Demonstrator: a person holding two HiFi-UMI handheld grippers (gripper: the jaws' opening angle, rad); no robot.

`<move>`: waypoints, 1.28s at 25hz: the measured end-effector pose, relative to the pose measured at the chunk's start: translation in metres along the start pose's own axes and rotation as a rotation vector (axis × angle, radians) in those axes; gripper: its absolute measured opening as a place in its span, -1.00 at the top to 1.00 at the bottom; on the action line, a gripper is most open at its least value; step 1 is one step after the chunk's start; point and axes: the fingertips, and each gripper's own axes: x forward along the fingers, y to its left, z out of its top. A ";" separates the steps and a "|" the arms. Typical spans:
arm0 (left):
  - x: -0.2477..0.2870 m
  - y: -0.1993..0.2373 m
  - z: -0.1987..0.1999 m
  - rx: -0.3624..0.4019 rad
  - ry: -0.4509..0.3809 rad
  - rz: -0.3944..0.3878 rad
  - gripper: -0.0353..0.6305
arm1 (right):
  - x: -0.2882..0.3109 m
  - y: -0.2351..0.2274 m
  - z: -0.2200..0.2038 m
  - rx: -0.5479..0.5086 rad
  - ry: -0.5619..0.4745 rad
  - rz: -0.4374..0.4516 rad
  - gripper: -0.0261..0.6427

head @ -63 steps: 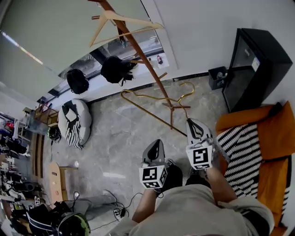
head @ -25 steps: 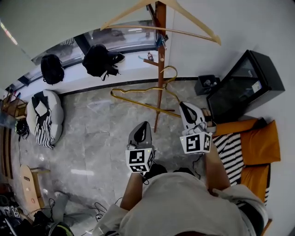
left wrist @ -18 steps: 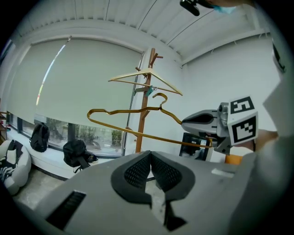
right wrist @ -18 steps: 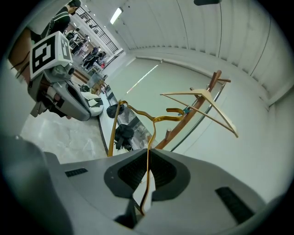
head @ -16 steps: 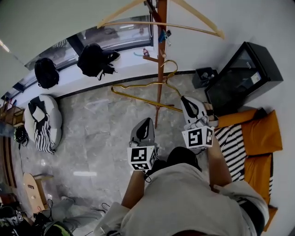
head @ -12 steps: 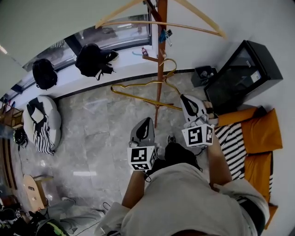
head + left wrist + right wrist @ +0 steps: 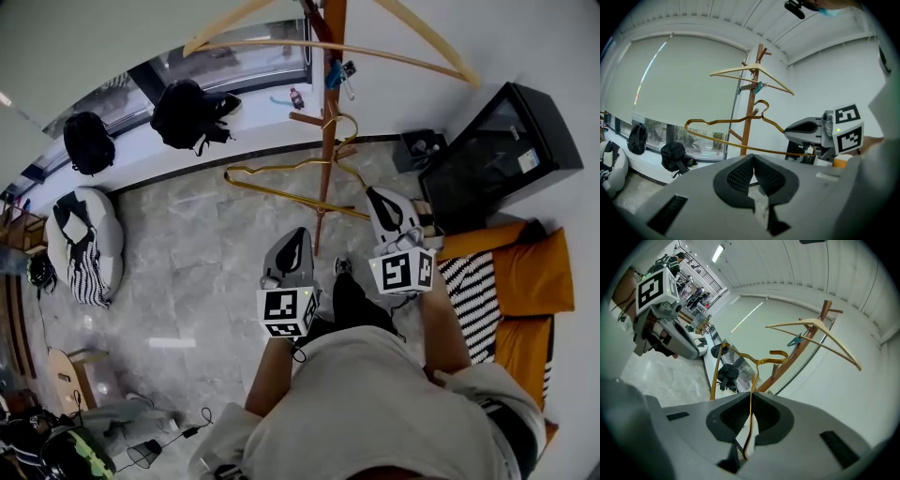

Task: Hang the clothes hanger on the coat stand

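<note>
Two closed tools: right tool (image 7: 377, 195) on gold hanger (image 7: 281, 193) beside coat stand (image 7: 329, 94), left tool (image 7: 292, 233) empty

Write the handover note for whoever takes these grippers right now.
Right gripper: jaws shut on one end of the thin gold wire hanger.
Left gripper: jaws shut, empty.
The hanger's hook is close to the wooden coat stand, near its lower pegs; whether it rests on a peg cannot be told. A pale wooden hanger hangs at the stand's top.
Done: gold hanger picked up, at the stand.
Left: seat the hook on a peg, open the right jaws, withdraw.
</note>
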 end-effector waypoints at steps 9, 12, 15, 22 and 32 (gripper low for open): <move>0.033 -0.008 -0.003 0.002 0.020 -0.029 0.86 | 0.019 -0.002 -0.014 0.005 0.005 0.024 0.88; 0.038 -0.007 -0.005 -0.003 0.030 -0.031 0.86 | 0.023 -0.001 -0.016 0.008 0.007 0.031 0.88; 0.041 -0.004 -0.009 -0.008 0.042 -0.029 0.86 | 0.024 0.002 -0.019 0.011 0.009 0.037 0.88; 0.047 0.000 -0.009 -0.005 0.048 -0.034 0.86 | 0.028 0.005 -0.019 0.017 0.005 0.037 0.88; 0.056 -0.002 -0.004 0.007 0.053 -0.044 0.86 | 0.034 0.004 -0.025 0.022 0.001 0.039 0.88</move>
